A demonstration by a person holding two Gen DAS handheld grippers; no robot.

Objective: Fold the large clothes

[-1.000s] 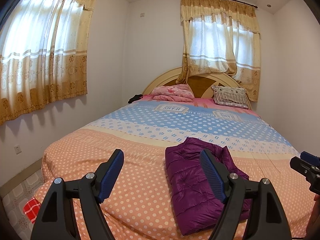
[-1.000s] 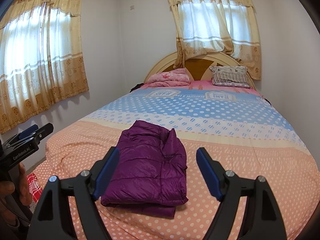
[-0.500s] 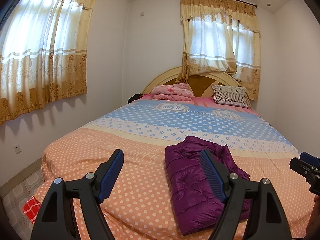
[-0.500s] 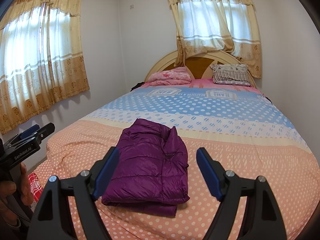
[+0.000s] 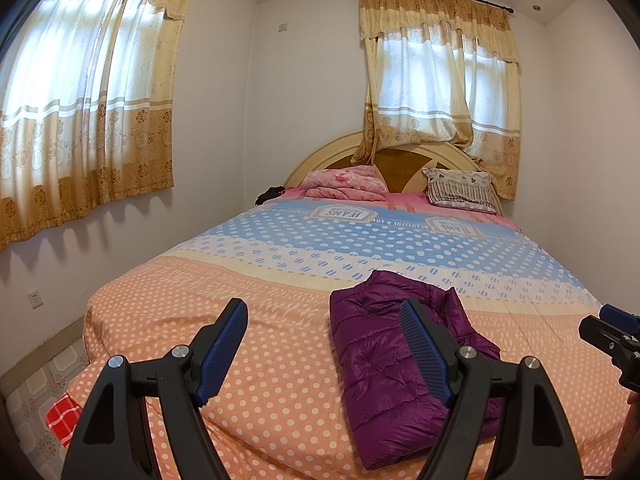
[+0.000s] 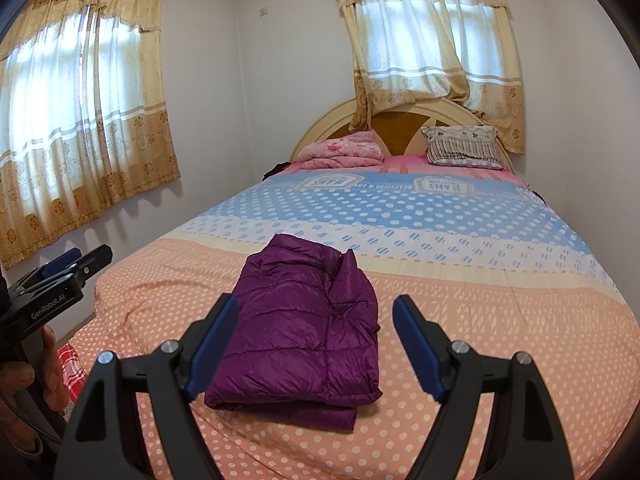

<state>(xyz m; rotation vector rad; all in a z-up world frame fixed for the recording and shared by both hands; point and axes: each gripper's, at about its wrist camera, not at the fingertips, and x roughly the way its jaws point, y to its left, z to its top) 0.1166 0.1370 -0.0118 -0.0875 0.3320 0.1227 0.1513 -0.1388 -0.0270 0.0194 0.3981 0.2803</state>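
White lettering reading "GenRobot.AI" runs along the black body of the left gripper [image 6: 60, 280] seen from the right wrist view, and the bedspread [image 6: 460, 280] carries upside-down "JEANS" badges far ahead of both tools. The left gripper [image 5: 324, 320] hangs released, its ribbed blue pads [image 5: 424, 350] spread wide, with the purple quilted puffer jacket [image 5: 384, 360] folded into a glossy rectangular stack just beyond its right finger. The right gripper [image 6: 316, 314] is likewise splayed and empty, the jacket [image 6: 304, 320] lying ahead, nearer its left finger. It rests on the peach polka-dotted band; a curved wooden headboard [image 6: 404, 124], a striped pillow [image 6: 460, 148] and gold curtains [image 6: 80, 120] lie beyond.
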